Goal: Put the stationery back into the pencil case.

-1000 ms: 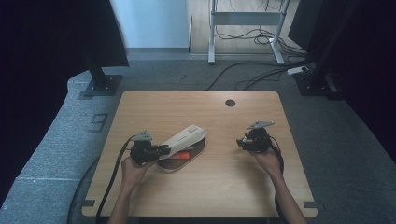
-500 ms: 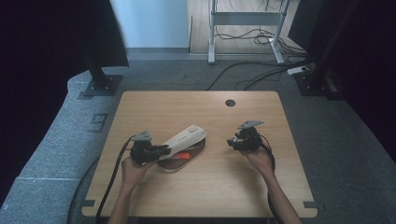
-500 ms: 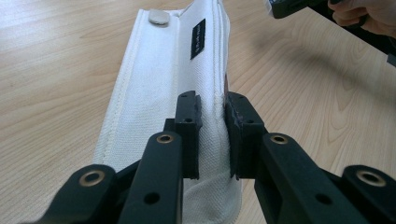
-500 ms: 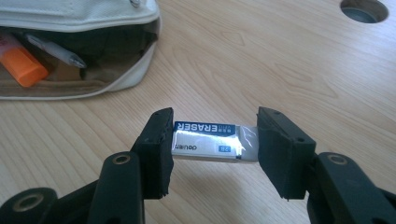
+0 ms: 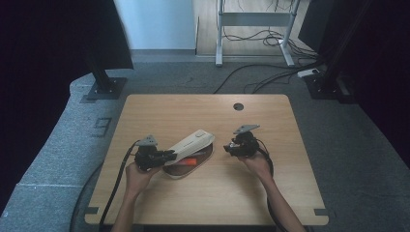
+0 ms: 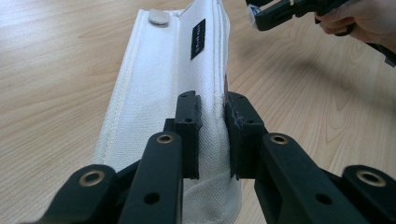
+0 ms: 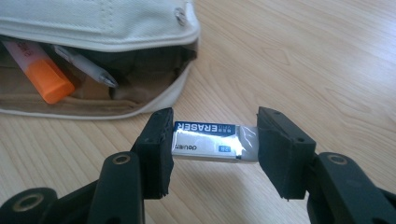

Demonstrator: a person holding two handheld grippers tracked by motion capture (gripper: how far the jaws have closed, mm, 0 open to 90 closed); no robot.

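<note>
A white canvas pencil case (image 5: 192,142) lies open in the middle of the wooden table (image 5: 208,203). My left gripper (image 6: 212,123) is shut on the edge of its lid (image 6: 154,84) and holds the lid raised. In the high view this left gripper (image 5: 169,154) is at the case's left end. My right gripper (image 7: 215,140) is shut on a white eraser (image 7: 210,140) with a blue label, gripped end to end just in front of the case's mouth (image 7: 116,28). Inside the case lie an orange highlighter (image 7: 44,74) and a pen (image 7: 86,65). In the high view the right gripper (image 5: 227,147) hovers at the case's right end.
A round cable hole (image 5: 238,106) sits near the table's far edge. Black stands (image 5: 104,87) and cables (image 5: 261,79) are on the grey floor beyond the table. Bare wood lies to the right of the case and toward the near edge.
My right gripper has moved left across the table with the eraser, closer to the open case. The left gripper and the raised lid have stayed put.
</note>
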